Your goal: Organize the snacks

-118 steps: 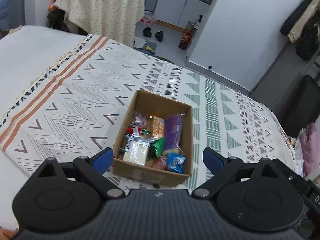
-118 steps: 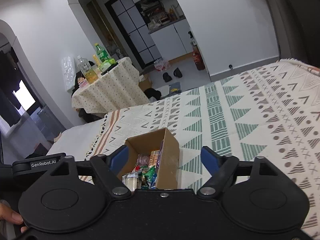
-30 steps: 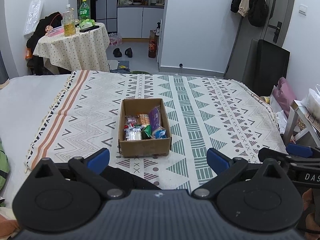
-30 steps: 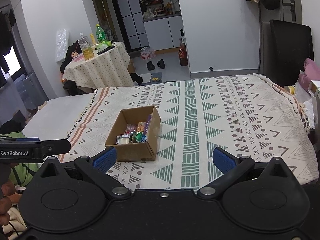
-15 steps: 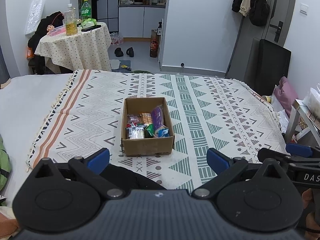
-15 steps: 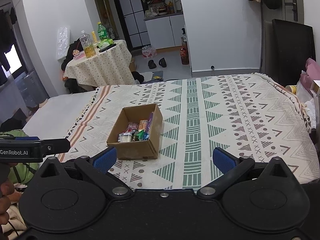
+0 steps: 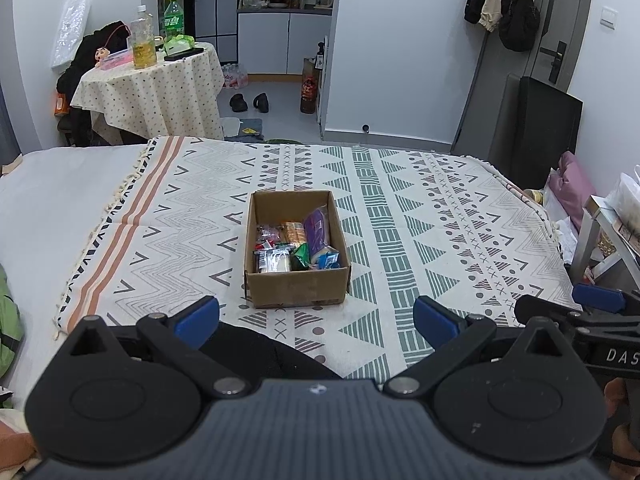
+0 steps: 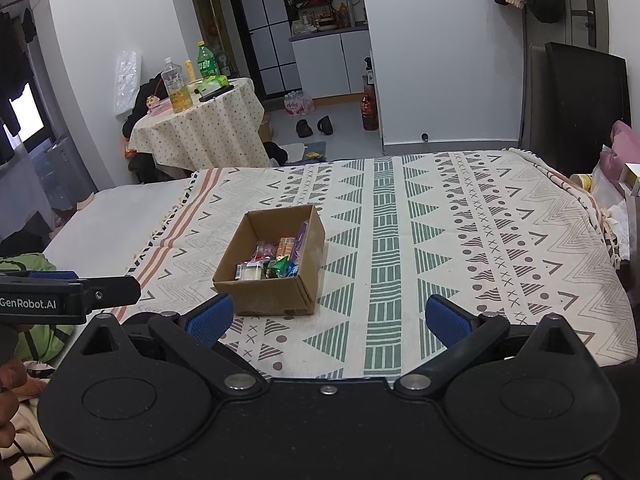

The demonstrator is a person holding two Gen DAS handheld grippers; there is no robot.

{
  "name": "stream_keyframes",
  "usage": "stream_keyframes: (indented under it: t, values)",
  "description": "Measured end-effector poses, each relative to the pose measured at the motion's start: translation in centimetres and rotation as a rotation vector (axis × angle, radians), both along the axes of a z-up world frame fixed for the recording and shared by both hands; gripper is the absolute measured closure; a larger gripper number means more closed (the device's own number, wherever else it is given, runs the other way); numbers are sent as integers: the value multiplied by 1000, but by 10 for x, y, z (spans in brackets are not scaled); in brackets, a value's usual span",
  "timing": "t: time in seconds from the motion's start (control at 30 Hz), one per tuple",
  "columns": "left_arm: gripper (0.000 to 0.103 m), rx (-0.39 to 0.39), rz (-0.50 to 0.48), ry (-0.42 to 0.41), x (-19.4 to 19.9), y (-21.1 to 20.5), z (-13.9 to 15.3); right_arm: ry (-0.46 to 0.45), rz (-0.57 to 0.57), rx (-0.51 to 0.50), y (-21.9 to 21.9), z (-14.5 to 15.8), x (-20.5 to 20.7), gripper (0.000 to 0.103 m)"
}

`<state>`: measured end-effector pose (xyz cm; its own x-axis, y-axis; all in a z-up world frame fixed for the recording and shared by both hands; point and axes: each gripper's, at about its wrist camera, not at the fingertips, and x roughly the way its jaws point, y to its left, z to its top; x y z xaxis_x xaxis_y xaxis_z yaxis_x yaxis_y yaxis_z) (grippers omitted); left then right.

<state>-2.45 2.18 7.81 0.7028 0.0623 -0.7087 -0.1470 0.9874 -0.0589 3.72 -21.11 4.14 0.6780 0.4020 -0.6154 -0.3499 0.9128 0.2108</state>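
Starting nearest, the left gripper (image 7: 316, 320) and right gripper (image 8: 326, 318) are held with jaws spread wide and nothing between them, well short of the cardboard box (image 7: 297, 278). The box sits on the patterned blanket (image 7: 420, 240) with the snack packets (image 7: 294, 246) packed inside. Beyond stands a cloth-covered table (image 7: 160, 84). A packet could be crushed if the jaws were closed hard, or the box tipped on the soft bedding.

The left gripper (image 7: 316, 320) and the right gripper (image 8: 328, 318) both have their blue-padded fingers (image 7: 197, 316) spread wide, holding nothing, pointing toward twelve o'clock, side by side.
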Motion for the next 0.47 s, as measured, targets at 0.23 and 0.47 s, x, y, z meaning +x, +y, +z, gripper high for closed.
stream_keyframes:
  t: [0.23, 0.47]
  values:
    - [0, 5, -17, -18, -2, -7, 0, -14, -7, 8, -5, -3, -3, 0]
    - [0, 6, -35, -21, 3, -13, -2, -7, -14, 6, -6, -7, 1, 0]
